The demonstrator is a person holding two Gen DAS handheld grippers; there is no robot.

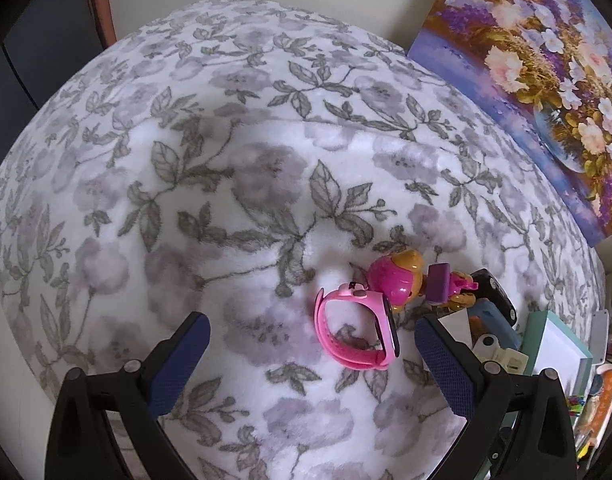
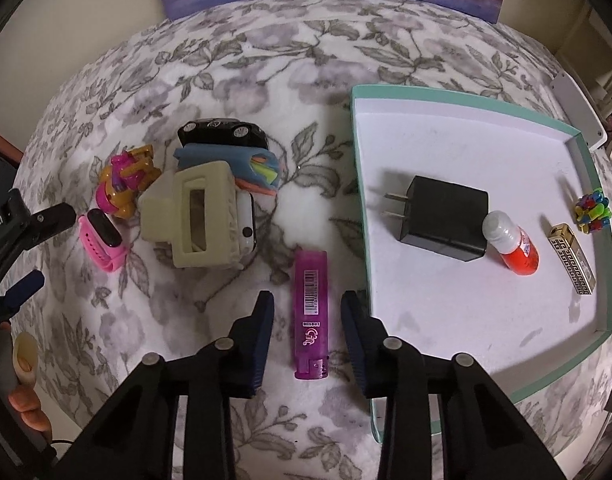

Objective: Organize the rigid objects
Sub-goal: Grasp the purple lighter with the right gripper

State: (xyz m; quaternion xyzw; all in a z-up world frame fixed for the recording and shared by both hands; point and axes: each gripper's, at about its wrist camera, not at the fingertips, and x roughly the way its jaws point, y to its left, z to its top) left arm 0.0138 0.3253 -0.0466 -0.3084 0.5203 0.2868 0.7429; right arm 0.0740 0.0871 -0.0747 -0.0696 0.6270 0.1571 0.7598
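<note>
Between my right tongs [image 2: 307, 332], whose two fingers stand spread on either side of it without touching, lies a purple lighter [image 2: 310, 314] flat on the floral blanket [image 2: 233, 60]. Just to its right I see the teal-rimmed tray [image 2: 458, 94], which holds a black plug adapter [image 2: 446, 218], a small orange bottle with a white cap [image 2: 512, 246] touching the adapter's corner, a gold patterned bar [image 2: 572, 260] and a cluster of coloured beads [image 2: 592, 208] near the far right wall.

To the left on the blanket sits a pile: a cream plastic frame [image 2: 197, 220] resting over a white device, a blue case [image 2: 229, 166] behind it and a black toy car [image 2: 223, 132] farthest back. Beside these I see a pink-and-gold toy figure [image 2: 123, 184] and a pink watch [image 2: 101, 242] just next to it.

My left tongs [image 1: 312, 354] are spread wide and empty, hovering over the blanket with the pink watch [image 1: 356, 330] lying between the fingers, nearer the right one. A flower painting [image 1: 546, 80] leans at the back.
</note>
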